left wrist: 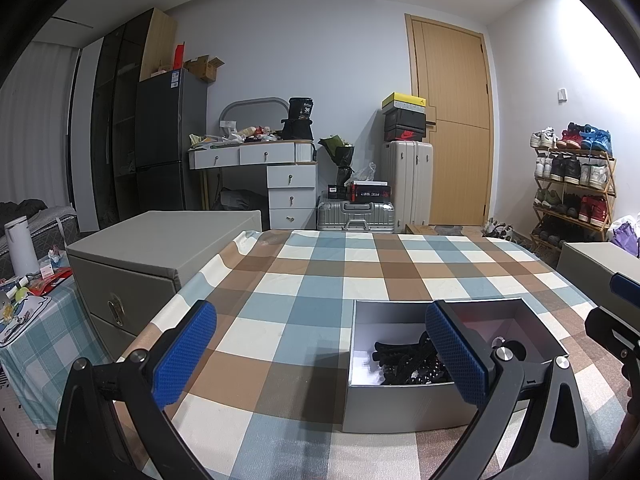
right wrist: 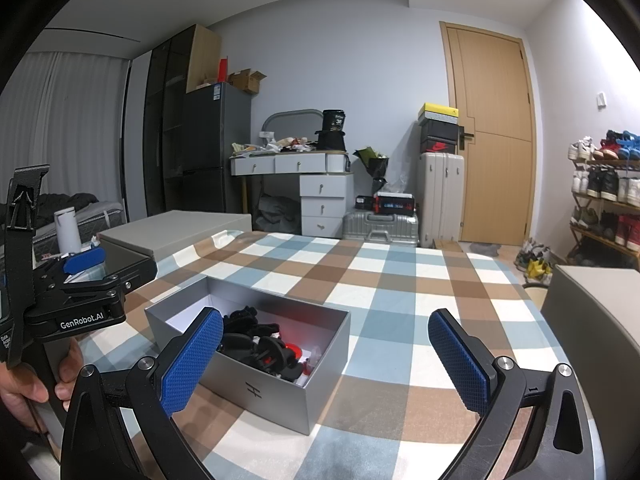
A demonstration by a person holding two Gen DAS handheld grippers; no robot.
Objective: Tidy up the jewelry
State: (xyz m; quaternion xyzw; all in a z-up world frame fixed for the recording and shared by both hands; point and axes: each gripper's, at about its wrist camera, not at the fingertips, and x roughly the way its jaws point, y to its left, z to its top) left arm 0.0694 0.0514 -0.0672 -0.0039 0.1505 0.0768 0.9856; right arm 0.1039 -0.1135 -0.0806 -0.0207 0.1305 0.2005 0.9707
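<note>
An open grey box [right wrist: 256, 390] rests on the checked tablecloth [right wrist: 400, 288] near the front of the table; a small mark is printed on its near wall in the right wrist view. Inside lies a tangle of black jewelry pieces [right wrist: 256, 340] with a red item [right wrist: 294, 349] among them, heaped toward one end, the white floor of the box bare at the other; single pieces cannot be told apart. In the left wrist view the same box [left wrist: 400, 408] sits ahead and to the right, its black contents [left wrist: 408, 360] partly hidden behind the right-hand blue pad. The left gripper [left wrist: 320, 364] hovers above the cloth with its jaws spread wide and nothing between them; its fingers straddle the box's left wall. The right gripper [right wrist: 326, 364] likewise stands wide open and empty, its left pad before the box's near wall, its right pad over bare cloth. The left gripper's body [right wrist: 80, 292], held by a hand [right wrist: 24, 392], appears at the left edge of the right wrist view. Grey storage boxes [left wrist: 160, 256] flank the table; a wooden door [left wrist: 452, 120], a suitcase [left wrist: 406, 184] and a shoe rack [left wrist: 572, 192] stand behind.
</note>
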